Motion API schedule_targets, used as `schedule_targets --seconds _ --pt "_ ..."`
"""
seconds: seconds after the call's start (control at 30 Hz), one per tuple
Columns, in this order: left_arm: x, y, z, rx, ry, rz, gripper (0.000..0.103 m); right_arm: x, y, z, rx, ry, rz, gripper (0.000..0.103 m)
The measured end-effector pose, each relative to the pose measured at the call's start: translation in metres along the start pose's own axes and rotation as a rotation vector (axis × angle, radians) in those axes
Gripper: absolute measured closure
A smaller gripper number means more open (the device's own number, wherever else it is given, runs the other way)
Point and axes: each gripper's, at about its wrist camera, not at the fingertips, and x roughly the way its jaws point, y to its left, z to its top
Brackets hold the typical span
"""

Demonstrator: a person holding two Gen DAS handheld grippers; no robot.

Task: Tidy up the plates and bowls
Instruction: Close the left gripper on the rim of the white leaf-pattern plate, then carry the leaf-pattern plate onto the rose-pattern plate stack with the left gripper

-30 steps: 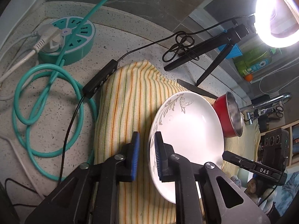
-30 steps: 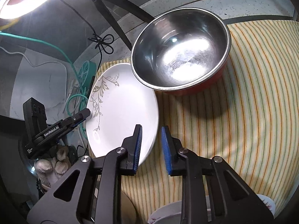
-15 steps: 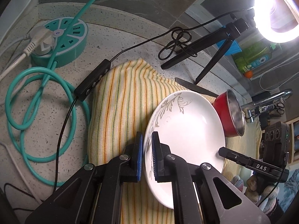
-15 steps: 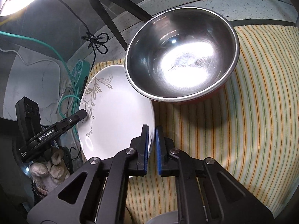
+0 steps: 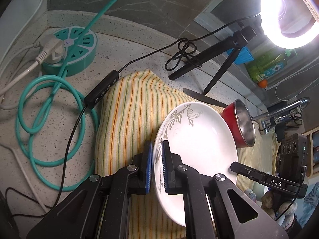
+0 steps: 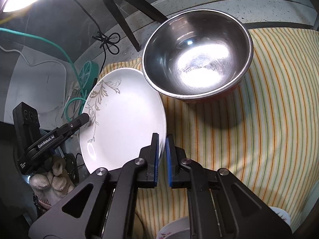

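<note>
While the left gripper (image 5: 156,167) pinches the near rim of the white plate (image 5: 199,143) over the striped cloth (image 5: 127,107) in its own view, the right view shows the right gripper (image 6: 162,155) clamping the plate's opposite edge, the steel bowl (image 6: 196,59) just beyond.

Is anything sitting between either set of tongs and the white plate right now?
Nothing visible. The left tongs straddle one edge of the white plate and the right tongs straddle the opposite edge. The steel bowl sits beyond the plate on the striped cloth, clear of both.
</note>
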Motion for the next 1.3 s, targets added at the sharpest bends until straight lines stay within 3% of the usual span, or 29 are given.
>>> schedule_targets --seconds 0.63,1.3 --pt "-0.046 -0.049 -0.024 0.015 -0.102 0.000 0.095 -0.053 -0.010 -0.010 -0.053 -0.033 0.062 0.096" --pt "-0.064 -0.121 -0.108 -0.078 -0.168 0.007 0.095 -0.131 -0.060 -0.044 -0.162 -0.006 0.097 0.096"
